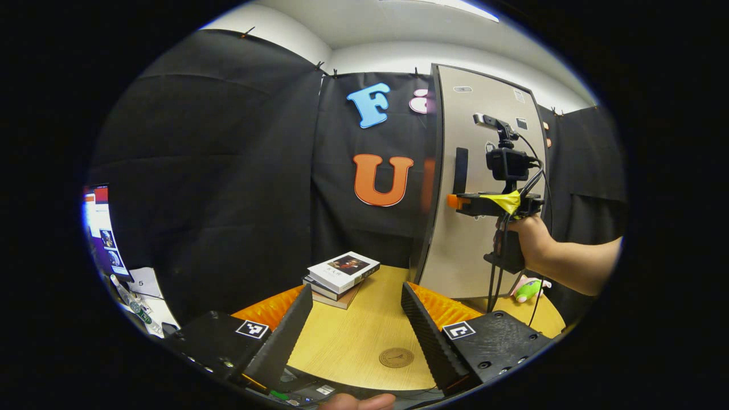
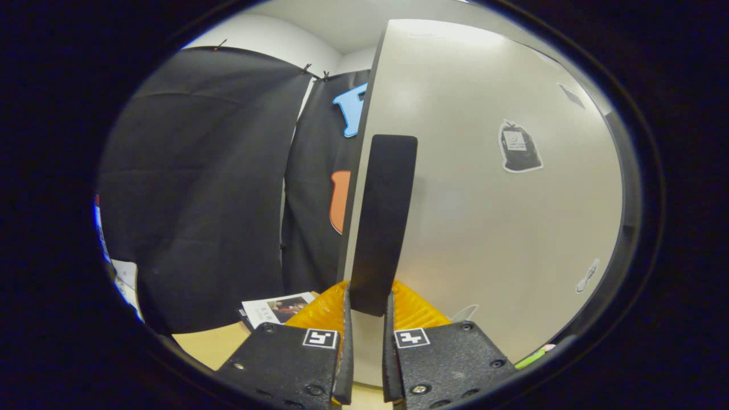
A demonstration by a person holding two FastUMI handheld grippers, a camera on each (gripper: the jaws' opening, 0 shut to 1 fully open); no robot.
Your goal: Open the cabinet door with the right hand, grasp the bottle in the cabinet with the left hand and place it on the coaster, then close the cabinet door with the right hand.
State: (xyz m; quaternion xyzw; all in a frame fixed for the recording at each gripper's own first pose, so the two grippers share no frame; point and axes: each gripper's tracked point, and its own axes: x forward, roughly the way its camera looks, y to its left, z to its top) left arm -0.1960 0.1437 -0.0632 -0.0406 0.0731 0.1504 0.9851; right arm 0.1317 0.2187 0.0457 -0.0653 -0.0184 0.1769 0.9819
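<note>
The pale grey cabinet door [image 1: 490, 171] stands upright at the right of the round wooden table [image 1: 342, 341], and its left edge is free against the cloth wall. A hand holds my right gripper [image 1: 454, 200] at the door's black vertical handle [image 1: 460, 169]. In the right gripper view, my right gripper [image 2: 367, 302] is shut on the lower end of this handle [image 2: 383, 222], with the door [image 2: 484, 228] just behind. My left gripper [image 1: 356, 290] is open above the table with nothing between its fingers. A round brown coaster [image 1: 396, 357] lies on the table between and below them. The door hides the cabinet's inside.
A stack of books [image 1: 342, 272] lies on the table beyond the left gripper, and it appears again as the books [image 2: 276, 309] in the right gripper view. A green plush toy [image 1: 527, 289] sits by the foot of the door. A lit screen [image 1: 98, 228] and papers are at the far left.
</note>
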